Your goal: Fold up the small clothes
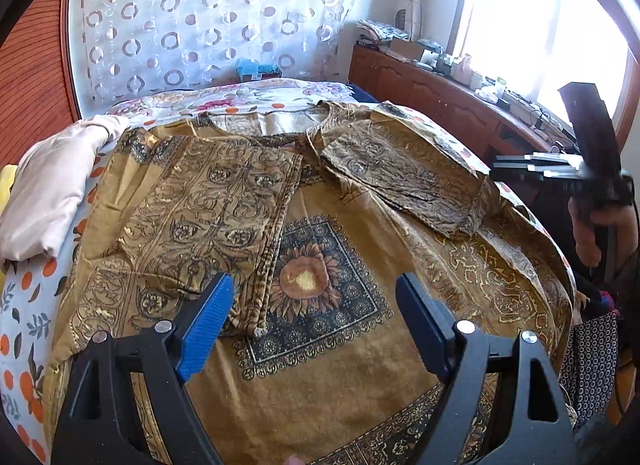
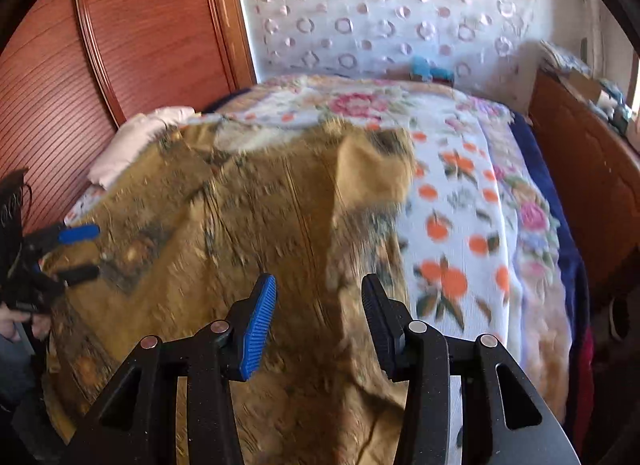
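A mustard-brown patterned shirt (image 1: 320, 265) with a sunflower print lies flat on the bed, both sleeves folded in over its chest. My left gripper (image 1: 316, 317) is open and empty, just above the shirt's lower middle. The right gripper shows in this view at the far right (image 1: 576, 169), held off the bed's edge. In the blurred right wrist view the shirt (image 2: 248, 225) fills the left half. My right gripper (image 2: 318, 321) is open and empty above the shirt's right edge. The left gripper (image 2: 76, 253) is seen open at the far left.
The bed has a floral and orange-print cover (image 2: 460, 225). A pale pink folded cloth (image 1: 52, 193) lies at the bed's left. A wooden headboard (image 2: 120, 65) stands at the left and a cluttered wooden cabinet (image 1: 440, 85) under the window at the right.
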{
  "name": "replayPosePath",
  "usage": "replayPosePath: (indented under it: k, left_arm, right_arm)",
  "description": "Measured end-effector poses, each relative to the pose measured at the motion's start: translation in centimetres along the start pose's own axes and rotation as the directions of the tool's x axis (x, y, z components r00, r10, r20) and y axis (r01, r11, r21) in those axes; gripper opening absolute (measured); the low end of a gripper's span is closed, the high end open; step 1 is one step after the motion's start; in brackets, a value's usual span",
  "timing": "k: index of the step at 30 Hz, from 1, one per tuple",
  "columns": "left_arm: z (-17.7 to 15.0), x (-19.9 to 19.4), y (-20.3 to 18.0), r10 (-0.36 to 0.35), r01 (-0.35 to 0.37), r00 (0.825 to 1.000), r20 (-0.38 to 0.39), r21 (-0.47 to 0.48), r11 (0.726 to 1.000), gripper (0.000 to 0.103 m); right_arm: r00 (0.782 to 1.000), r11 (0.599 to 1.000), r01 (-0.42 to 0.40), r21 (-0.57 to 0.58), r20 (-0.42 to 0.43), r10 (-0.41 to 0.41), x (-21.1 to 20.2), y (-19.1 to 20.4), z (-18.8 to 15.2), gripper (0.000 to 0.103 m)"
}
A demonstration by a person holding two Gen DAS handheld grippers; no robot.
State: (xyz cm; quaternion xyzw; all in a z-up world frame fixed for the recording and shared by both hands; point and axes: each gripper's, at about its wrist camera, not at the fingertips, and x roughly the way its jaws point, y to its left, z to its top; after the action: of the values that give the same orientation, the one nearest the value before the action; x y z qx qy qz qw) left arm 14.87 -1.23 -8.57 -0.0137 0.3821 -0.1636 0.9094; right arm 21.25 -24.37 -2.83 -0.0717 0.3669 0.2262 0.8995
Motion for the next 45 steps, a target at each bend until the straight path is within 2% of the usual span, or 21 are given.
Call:
replayPosePath:
  k: [4,5,6,7,8,18,22,28,30,32,35,40,45]
  left_arm:
    - [-0.3,0.5,-0.1,0.002,-0.002,1.000,-0.017,0.003,1.000,0.084]
    - [-0.3,0.6,-0.2,0.003,-0.003,1.000,-0.020,0.003,1.000,0.084]
    - [-0.4,0.6,-0.2,0.002,-0.002,1.000,-0.021,0.004,1.000,0.084]
    - [-0.4,0.6,-0.2,0.003,-0.002,1.000,-0.022,0.005,1.000,0.084]
    - [-0.5,0.5,-0.2,0.004,-0.004,1.000,-0.022,0.005,1.000,0.084]
    - [-0.9,-0.2,1.4,0.023,-0.023,1.000,-0.014,-0.025,0.999,0.084]
    - [-0.8,-0.4,1.9,0.035,-0.036,0.999,-0.009,-0.029,0.999,0.084]
    - [-0.4,-0.9,3.1,0.054,-0.054,0.999,-0.002,-0.029,0.998,0.084]
    - [-0.2,-1.2,3.7,0.066,-0.065,0.998,0.002,-0.033,0.997,0.084]
    - [0.0,-1.8,4.7,0.081,-0.080,0.997,0.010,-0.043,0.996,0.084]
    - [-0.1,-2.7,6.2,0.104,-0.103,0.994,0.021,-0.059,0.993,0.084]
    - [0.0,-3.5,8.8,0.152,-0.150,0.988,0.024,-0.078,0.986,0.084]
    - [1.4,-2.7,11.0,0.179,-0.177,0.984,0.017,-0.075,0.981,0.084]
  right_arm:
    - [1.000,1.000,0.004,0.001,-0.023,-0.004,1.2,0.0,-0.9,0.046]
    - [1.000,1.000,0.004,-0.003,-0.025,-0.004,1.4,0.0,-1.0,0.040]
    - [1.000,1.000,0.006,-0.006,-0.026,-0.006,1.8,0.0,-0.8,0.027]
    - [1.000,1.000,0.010,-0.013,-0.029,-0.010,1.9,0.2,-0.9,0.020]
    - [1.000,1.000,0.012,-0.020,-0.029,-0.013,1.6,0.6,-1.0,0.008]
    - [1.000,0.999,0.011,-0.031,0.015,-0.010,-3.5,0.3,-4.7,0.003]
    - [1.000,1.000,0.025,-0.016,0.016,-0.025,-3.6,-0.1,-5.5,0.003]
    - [0.998,1.000,0.020,0.022,0.061,-0.021,-3.3,-0.3,-5.0,0.003]
    - [0.997,0.999,0.028,0.025,0.069,-0.029,-3.0,-0.3,-4.8,0.008]
    - [0.996,0.999,0.037,0.035,0.082,-0.040,-2.7,-0.4,-4.6,0.028]
    - [0.994,0.998,0.036,0.044,0.097,-0.040,-2.6,-0.4,-4.7,0.046]
    - [0.994,0.998,0.056,0.035,0.088,-0.058,-2.2,-0.7,-4.6,0.048]
    - [0.996,0.998,0.057,0.024,0.069,-0.059,-0.7,-1.4,-2.4,0.049]
